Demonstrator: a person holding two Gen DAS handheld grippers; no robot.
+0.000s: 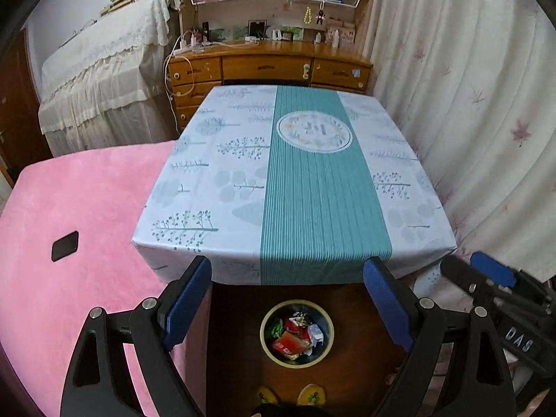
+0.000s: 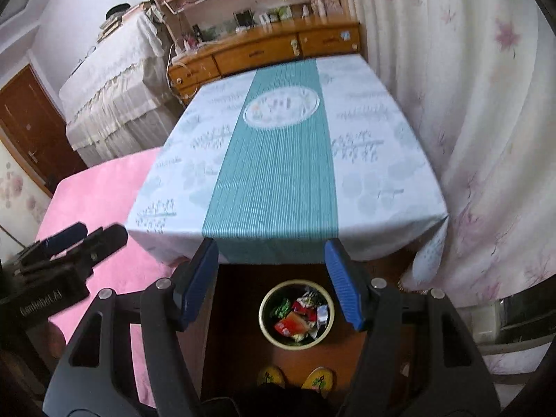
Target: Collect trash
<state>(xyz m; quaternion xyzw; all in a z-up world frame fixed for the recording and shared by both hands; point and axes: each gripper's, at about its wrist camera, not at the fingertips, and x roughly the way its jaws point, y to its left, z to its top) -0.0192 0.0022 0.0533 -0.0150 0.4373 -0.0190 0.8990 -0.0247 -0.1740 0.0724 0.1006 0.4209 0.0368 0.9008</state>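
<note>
A round bin (image 1: 264, 344) (image 2: 267, 333) with a yellow rim stands on the wooden floor below the table's near edge. Crumpled wrappers (image 1: 295, 338) (image 2: 299, 318), red, green and silver, lie inside it. My left gripper (image 1: 286, 299) hangs high above the bin, open, with nothing between its blue pads. My right gripper (image 2: 272, 283) is also open and empty, above the same bin. Each gripper shows at the edge of the other's view: the right gripper (image 1: 493, 274) at the right, the left gripper (image 2: 87, 236) at the left.
A table (image 1: 208, 180) (image 2: 382, 173) under a white and teal cloth fills the middle. A pink bed (image 1: 69, 208) with a black phone (image 1: 65, 245) lies left. Curtains (image 1: 469, 104) hang right; a wooden desk (image 1: 271, 66) with shelves stands behind. A person's yellow slippers (image 1: 311, 394) show at the bottom.
</note>
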